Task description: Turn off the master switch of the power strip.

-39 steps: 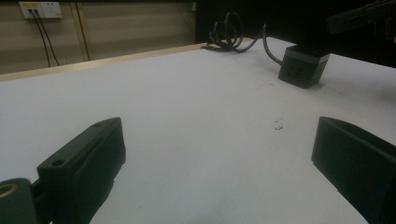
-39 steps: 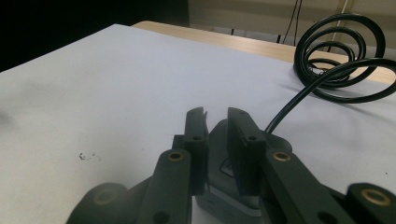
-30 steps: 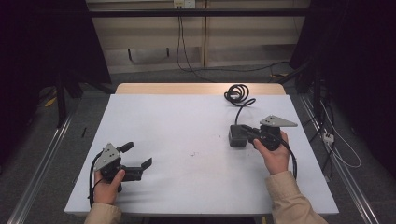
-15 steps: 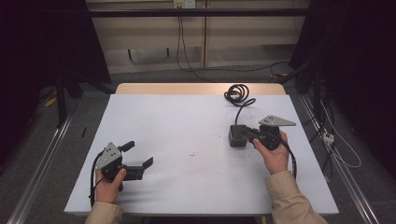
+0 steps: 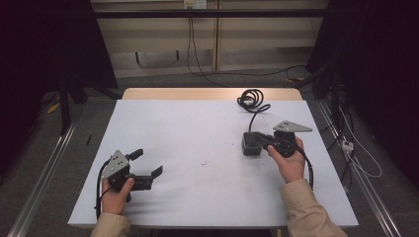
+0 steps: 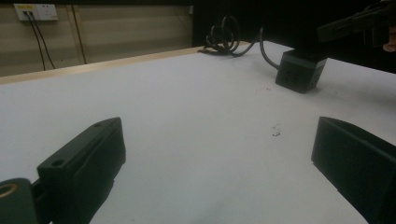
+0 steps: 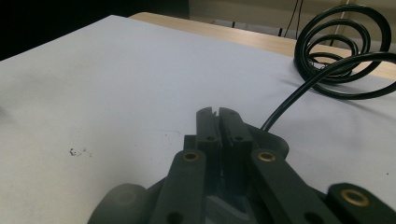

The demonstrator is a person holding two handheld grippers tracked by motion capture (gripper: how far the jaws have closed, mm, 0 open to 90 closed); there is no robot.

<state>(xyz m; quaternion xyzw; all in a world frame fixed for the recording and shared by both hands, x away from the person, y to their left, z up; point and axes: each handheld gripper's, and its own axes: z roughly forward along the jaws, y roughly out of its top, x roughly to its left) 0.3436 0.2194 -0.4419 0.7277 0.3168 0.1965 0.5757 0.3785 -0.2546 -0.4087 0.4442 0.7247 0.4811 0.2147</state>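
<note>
The wide white counter carries a coiled black cable at its far right, the lead running down to a small dark grey box-shaped power adapter right of centre. Over at the near left, the left claw rests low on the counter, released, jaws spread wide with bare white surface between them. On the right, the right claw is clenched, jaws pressed together, poised just above and touching the adapter's top.
</note>
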